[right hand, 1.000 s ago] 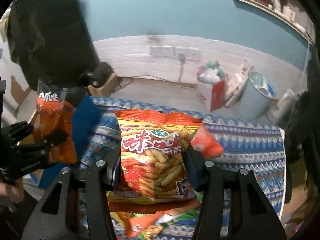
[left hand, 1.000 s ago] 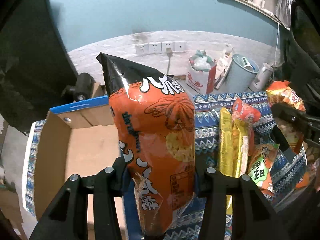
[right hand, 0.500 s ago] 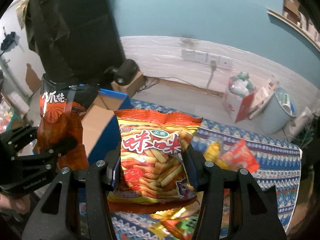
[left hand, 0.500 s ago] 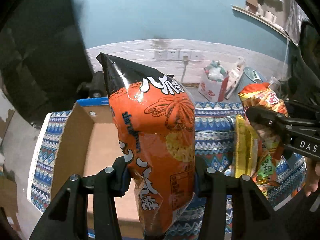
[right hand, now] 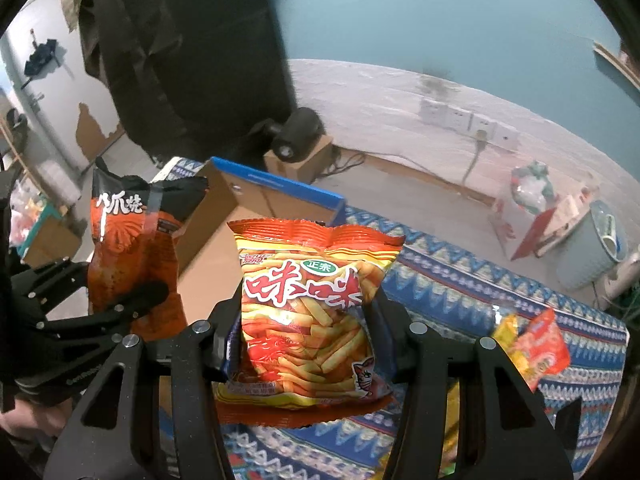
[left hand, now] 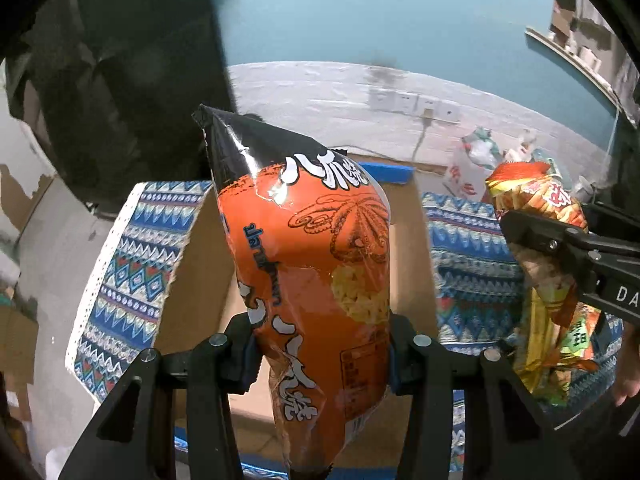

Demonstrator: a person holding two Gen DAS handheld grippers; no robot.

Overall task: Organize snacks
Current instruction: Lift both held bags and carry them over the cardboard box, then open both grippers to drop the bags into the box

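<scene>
My left gripper (left hand: 320, 344) is shut on an orange and black octopus snack bag (left hand: 312, 264), held upright above an open cardboard box (left hand: 200, 264). That bag shows at the left of the right wrist view (right hand: 132, 248). My right gripper (right hand: 308, 332) is shut on a red and yellow fries snack bag (right hand: 312, 320), held in the air near the box's right side (right hand: 224, 264). This bag and gripper show at the right of the left wrist view (left hand: 536, 208).
The box sits on a table with a blue patterned cloth (right hand: 460, 292). Several loose snack packs lie at its right (right hand: 536, 348), also in the left wrist view (left hand: 560, 344). A black cloth hangs behind (right hand: 192, 40). Bins and a carton stand on the floor (right hand: 584, 240).
Both grippers have swung left with their bags. The box now lies right under the octopus bag, and the fries bag has come close to the box's right side.
</scene>
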